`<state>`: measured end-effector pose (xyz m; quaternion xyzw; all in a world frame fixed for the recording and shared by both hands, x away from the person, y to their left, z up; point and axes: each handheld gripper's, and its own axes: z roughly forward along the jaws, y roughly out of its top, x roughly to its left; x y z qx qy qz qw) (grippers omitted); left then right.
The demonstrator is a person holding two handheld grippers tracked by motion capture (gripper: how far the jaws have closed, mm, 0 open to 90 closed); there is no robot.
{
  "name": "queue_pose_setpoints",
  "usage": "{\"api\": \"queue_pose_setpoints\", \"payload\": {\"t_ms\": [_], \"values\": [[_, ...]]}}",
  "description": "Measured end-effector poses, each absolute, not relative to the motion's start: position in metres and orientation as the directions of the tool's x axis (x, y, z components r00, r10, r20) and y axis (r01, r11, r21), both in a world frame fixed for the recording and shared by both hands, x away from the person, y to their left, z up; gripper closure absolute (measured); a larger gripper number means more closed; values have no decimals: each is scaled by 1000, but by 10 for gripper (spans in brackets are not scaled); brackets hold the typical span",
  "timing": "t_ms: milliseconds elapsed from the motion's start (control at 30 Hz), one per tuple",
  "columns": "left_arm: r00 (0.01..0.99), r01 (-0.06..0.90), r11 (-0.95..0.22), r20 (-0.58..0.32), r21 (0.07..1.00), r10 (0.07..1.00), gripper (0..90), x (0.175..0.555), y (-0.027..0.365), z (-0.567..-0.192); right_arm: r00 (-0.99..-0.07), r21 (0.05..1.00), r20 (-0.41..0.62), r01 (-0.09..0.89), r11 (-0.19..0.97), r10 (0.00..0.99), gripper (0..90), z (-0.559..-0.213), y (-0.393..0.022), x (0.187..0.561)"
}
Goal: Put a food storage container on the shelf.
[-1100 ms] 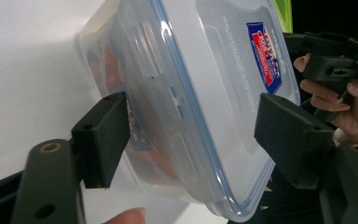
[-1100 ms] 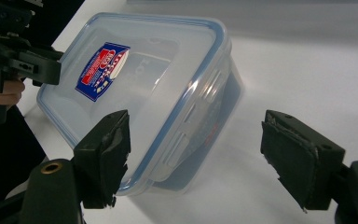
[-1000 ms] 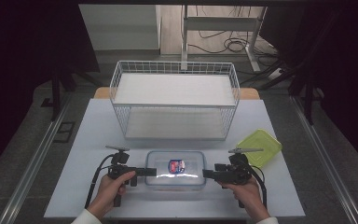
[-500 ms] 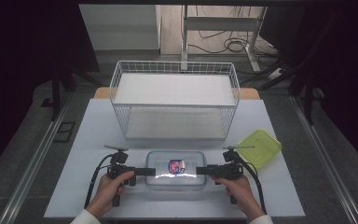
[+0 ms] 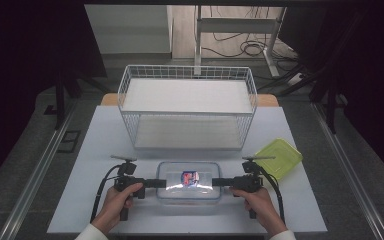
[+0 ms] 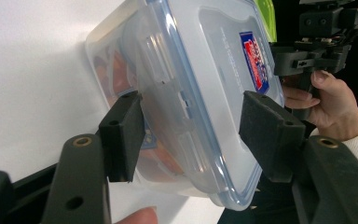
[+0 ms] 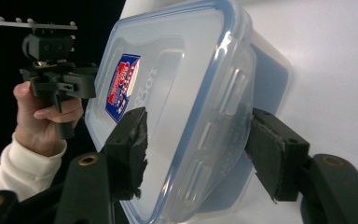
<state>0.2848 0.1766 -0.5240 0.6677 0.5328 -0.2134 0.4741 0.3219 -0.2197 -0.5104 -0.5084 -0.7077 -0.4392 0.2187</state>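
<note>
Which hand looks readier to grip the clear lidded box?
Left, probably: both claws have just been closing around the clear plastic lidded box; the left claw looks seated, the right claw shows a gap.

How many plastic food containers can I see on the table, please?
2. A clear lidded container lies at the near edge of the table, between the two grippers. A green container lies to its right, beside the wire basket. None seems hidden.
</note>
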Motion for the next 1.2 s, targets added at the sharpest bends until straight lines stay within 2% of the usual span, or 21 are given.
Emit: {"api": "queue_pose_setpoints", "payload": {"t_ms": [300,467,767,1200], "values": [[363,904,14,-786,426,500,466,283,180,-522,-392,411,766,908,81,510,479,-508,-225,316],[373,899,22,-790,438,486,502,281,181,-519,-404,425,764,902,78,504,485,-507,-227,313],[346,906,48,-799,421,492,510,276,182,-521,-412,442,751,894,70,516,489,-505,-224,309],[363,893,52,-784,446,504,531,270,181,-515,-413,453,746,890,58,522,505,-502,-224,304]]}}
